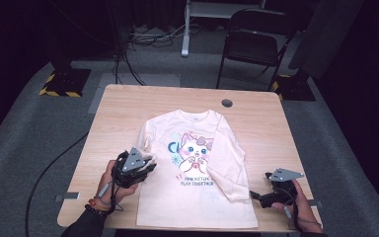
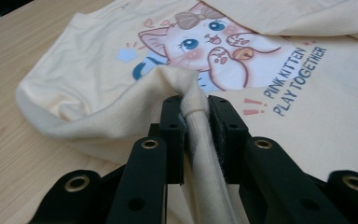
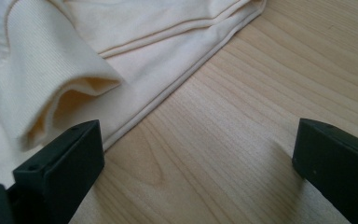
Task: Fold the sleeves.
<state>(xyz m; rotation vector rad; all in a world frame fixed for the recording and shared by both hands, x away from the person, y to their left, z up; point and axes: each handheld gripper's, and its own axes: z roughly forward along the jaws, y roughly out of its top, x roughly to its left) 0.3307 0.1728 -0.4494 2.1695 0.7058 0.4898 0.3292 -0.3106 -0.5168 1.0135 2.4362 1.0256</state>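
Note:
A cream long-sleeved shirt (image 1: 192, 168) with a pink kitten print (image 1: 196, 146) lies face up on the wooden table (image 1: 256, 123). Its right sleeve (image 1: 227, 158) is folded across the body. My left gripper (image 1: 145, 168) is at the shirt's left side, shut on the left sleeve (image 2: 196, 100), whose fabric bunches between the jaws. My right gripper (image 1: 254, 196) stands open on the table just right of the shirt's lower edge, near the folded sleeve's cuff (image 3: 60, 93), with bare wood between its fingers (image 3: 65, 158).
A round cable hole (image 1: 227, 103) sits near the table's far edge. A black folding chair (image 1: 256, 42) stands behind the table. A cable (image 1: 54, 163) runs over the grey floor at left.

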